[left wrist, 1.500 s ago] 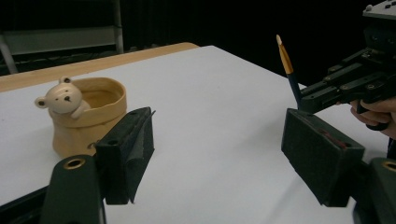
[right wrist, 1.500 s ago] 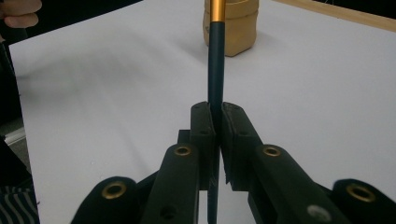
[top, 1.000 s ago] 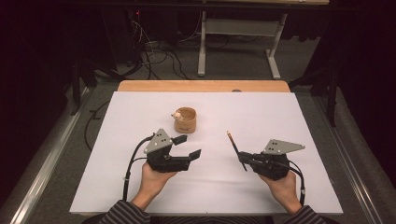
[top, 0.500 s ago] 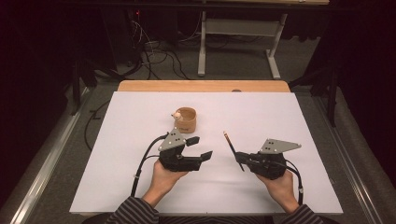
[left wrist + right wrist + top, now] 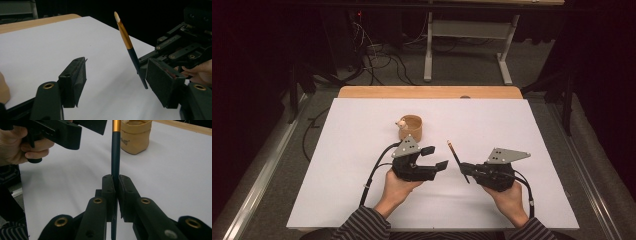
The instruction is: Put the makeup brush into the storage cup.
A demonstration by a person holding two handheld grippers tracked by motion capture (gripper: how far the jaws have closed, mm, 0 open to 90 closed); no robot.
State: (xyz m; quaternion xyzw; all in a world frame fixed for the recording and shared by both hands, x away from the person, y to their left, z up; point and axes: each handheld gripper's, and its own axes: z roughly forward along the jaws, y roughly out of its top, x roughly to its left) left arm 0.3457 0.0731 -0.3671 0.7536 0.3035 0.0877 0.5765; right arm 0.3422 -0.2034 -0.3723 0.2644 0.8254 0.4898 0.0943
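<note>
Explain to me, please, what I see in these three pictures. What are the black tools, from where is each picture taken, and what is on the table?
A person sits at a table covered with a white sheet and holds a black hand tool in each hand. Each tool is a gripper with two jaws that open and shut.

The high view looks down from above the person. There the left gripper is on the left and the right gripper on the right.

The other two pictures come from small cameras riding on the grippers, looking along their jaws. In the left gripper view the jaws stand wide apart and hold nothing. In the right gripper view the jaws are shut on a thin brush, with a dark handle, a gold band and a pale tip.

A small tan cup stands on the sheet beyond the left gripper.
</note>
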